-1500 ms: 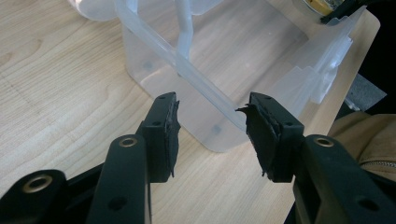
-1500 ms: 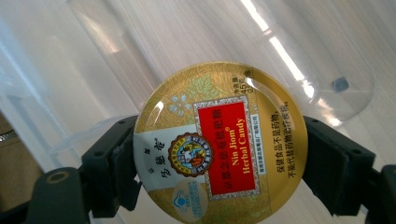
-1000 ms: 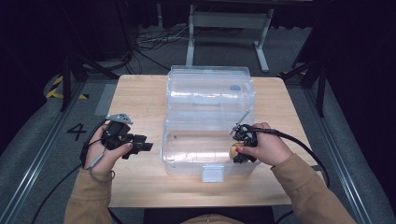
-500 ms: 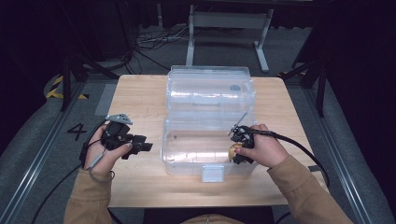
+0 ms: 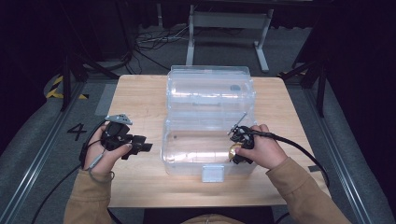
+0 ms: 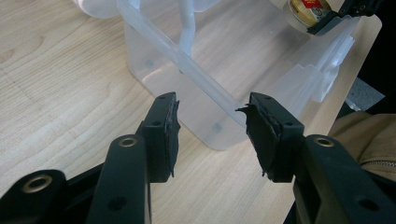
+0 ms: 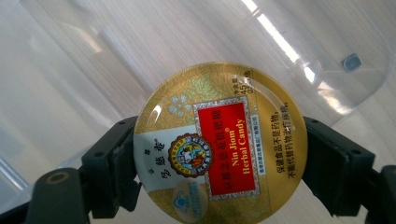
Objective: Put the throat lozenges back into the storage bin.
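**Tin held over the open box, right side**

The right tongs were clamped on a round gold candy tin, one jaw at each side of its rim, so the grip ran across the full width of the tin. The printed lid faced the right gripper camera. Being round, the tin had no long axis to speak of; its flat faces stood roughly square to the line of the jaws.

In the high view, the right tongs and the tin sat at the near right part of a clear plastic box on the counter. Behind the tin the right gripper view showed the box's clear bottom and wall, which placed the tin above the box's interior, not beside it. Whether it touched the floor of the box could not be told. The lid lay open on the far side.

The left tongs stood apart and empty, pointed at the box's near left corner from just beside it, not touching. In the high view they rested in the hand left of the box.

Judgement: the coming move turns on what lies below the tin. The box floor lay directly under the right tongs, so a short lowering and release should suffice. The right hand was the nearer one by far.
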`<state>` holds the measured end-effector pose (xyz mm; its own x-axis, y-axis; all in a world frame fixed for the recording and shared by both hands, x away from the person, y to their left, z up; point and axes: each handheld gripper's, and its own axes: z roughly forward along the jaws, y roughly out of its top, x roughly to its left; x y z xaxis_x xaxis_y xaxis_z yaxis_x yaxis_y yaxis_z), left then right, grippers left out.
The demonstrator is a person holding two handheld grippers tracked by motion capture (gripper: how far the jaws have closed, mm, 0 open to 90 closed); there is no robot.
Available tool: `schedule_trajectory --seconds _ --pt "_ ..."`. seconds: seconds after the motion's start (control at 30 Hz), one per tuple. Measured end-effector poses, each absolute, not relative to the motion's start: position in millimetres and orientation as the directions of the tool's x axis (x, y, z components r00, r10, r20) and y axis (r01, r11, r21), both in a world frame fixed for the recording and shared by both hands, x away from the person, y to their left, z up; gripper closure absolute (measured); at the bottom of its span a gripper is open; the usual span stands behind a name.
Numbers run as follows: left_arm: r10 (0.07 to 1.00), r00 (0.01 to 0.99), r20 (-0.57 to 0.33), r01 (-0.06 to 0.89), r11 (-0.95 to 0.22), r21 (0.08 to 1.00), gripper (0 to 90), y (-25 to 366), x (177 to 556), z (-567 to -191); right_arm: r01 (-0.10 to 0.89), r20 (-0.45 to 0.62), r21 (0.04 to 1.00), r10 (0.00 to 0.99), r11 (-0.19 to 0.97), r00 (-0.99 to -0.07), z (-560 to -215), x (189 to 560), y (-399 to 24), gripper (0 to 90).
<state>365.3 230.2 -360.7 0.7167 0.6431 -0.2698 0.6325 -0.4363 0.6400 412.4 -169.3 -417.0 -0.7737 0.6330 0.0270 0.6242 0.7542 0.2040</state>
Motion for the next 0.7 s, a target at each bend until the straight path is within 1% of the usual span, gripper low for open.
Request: schedule_trajectory --seconds 0.47,0.7 --pt "0.645 0.713 -0.276 0.637 -0.43 0.64 54.1 231.8 365.8 -361.6 0.608 0.031 0.208 0.616 0.766 -0.787 -417.1 413.3 -170.4 19.7" --pt "0.645 0.712 -0.275 0.637 -0.43 0.64 54.1 232.1 366.0 -361.8 0.606 0.025 0.18 0.612 0.775 -0.79 -414.7 413.1 -170.5 19.8"
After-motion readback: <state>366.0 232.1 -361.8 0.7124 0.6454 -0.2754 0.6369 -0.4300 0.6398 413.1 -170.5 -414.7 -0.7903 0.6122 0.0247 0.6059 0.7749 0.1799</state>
